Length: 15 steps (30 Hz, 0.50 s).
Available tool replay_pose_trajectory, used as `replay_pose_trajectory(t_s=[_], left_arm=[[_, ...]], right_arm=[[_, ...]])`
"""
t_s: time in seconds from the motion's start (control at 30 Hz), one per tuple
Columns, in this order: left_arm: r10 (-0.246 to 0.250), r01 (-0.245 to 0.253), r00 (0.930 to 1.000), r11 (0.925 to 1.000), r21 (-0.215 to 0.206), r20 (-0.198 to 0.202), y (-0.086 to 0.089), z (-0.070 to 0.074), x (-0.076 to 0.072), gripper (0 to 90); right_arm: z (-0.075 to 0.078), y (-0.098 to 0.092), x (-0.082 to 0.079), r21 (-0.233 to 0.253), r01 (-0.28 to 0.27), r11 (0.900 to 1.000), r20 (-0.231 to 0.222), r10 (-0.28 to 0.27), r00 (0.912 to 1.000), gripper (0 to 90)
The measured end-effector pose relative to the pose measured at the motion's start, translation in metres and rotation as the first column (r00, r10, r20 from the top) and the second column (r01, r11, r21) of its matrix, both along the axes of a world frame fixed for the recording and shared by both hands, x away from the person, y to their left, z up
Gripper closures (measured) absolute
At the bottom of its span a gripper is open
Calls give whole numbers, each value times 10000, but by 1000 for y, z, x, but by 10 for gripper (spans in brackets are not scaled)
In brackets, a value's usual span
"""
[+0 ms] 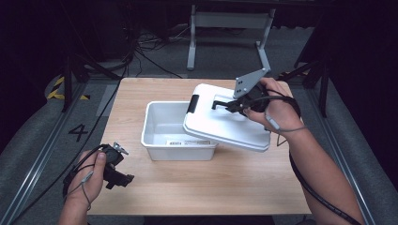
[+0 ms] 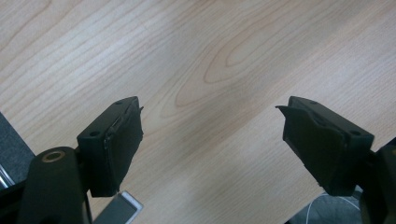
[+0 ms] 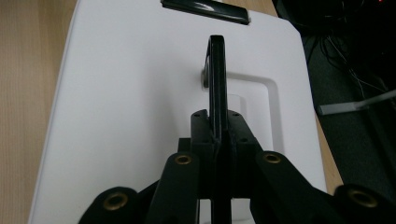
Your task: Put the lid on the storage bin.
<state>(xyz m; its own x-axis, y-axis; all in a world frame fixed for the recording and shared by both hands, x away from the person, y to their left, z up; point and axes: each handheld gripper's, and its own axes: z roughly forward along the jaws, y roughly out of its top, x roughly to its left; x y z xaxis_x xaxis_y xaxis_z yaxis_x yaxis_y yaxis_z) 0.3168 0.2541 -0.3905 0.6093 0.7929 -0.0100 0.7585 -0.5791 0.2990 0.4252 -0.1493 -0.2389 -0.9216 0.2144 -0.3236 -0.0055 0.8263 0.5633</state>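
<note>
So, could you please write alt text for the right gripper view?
The right gripper has its black jaws shut on the upright black handle of a white lid. A black clip sits at the lid's far edge, above the wooden table.

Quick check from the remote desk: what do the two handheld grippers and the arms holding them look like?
Both grippers are black. The left gripper has two blocky black jaws with small holes; the right gripper shows brass-coloured pivot rings on its black links. In the high view the right gripper carries a grey three-cornered plate with small holes. Black cables trail along the arms, thin grey cords loop at the hands, and the forearms are bare, with no sleeves.
</note>
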Motion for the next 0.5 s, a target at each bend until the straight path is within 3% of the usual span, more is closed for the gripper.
replay_pose_trajectory(t_s=[0.5], left_arm=[[528,-528,9986,9986,-90,56,14,-2,-16,205]], right_arm=[[1,59,13,-55,-1126,9936,-22,1126,9936,840]])
